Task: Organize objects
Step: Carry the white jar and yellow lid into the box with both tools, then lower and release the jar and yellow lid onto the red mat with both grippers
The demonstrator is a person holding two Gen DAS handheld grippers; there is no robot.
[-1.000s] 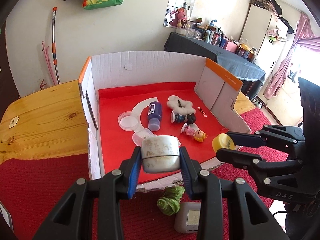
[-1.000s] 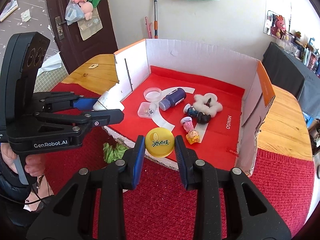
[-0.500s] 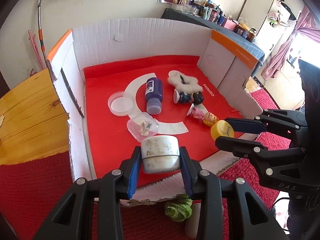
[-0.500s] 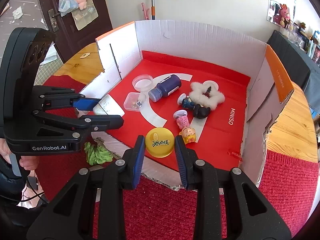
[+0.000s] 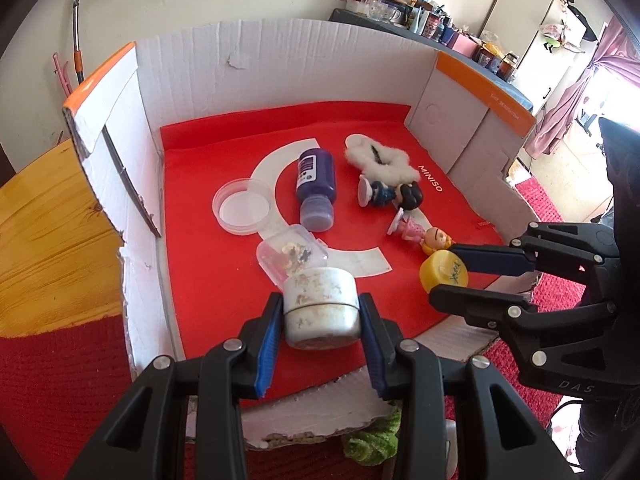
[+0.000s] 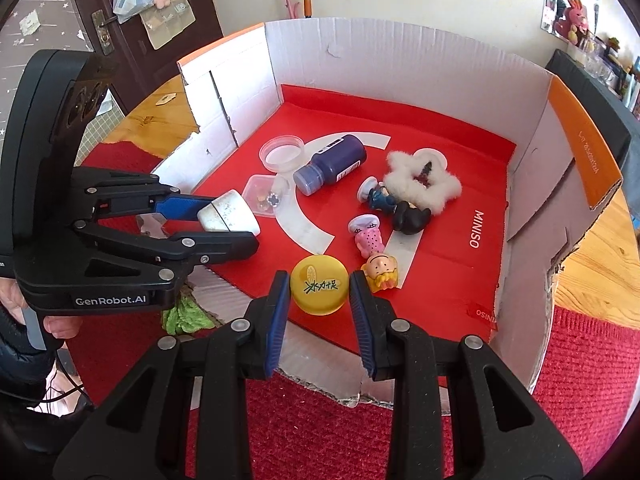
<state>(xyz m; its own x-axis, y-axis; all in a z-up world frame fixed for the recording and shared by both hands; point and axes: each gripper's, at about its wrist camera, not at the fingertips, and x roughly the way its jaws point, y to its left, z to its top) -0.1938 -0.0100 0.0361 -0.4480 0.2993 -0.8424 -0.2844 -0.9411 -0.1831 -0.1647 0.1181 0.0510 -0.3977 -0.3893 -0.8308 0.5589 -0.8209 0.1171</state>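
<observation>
Both wrist views, carry phase. My left gripper (image 5: pixel 320 316) has its jaws clamped on a white jar (image 5: pixel 320 308), pads on opposite sides of its round wall; my right gripper (image 6: pixel 319 292) has its jaws narrowed onto a yellow cap (image 6: pixel 319 289), gripped across its rim. Both loads hang just above the red liner at the near, torn edge of the cardboard box (image 5: pixel 280 64), which sits on the worktop (image 5: pixel 48 240).

Handling, as I judge it: the jar looks rigid and squat, with a lid seam around its middle; I would hold it below that seam so the lid cannot work loose. The smooth wall may slip. The cap looks light, stiff and shallow, so a rim grip is the only sound hold.

Orientation: the jar's axis tilts away from me, top toward the small clear case (image 5: pixel 290 254) just beyond it. The cap is tipped on edge, printed face toward the right camera, with no long axis. It is close beside the pink doll (image 6: pixel 374 254).
</observation>
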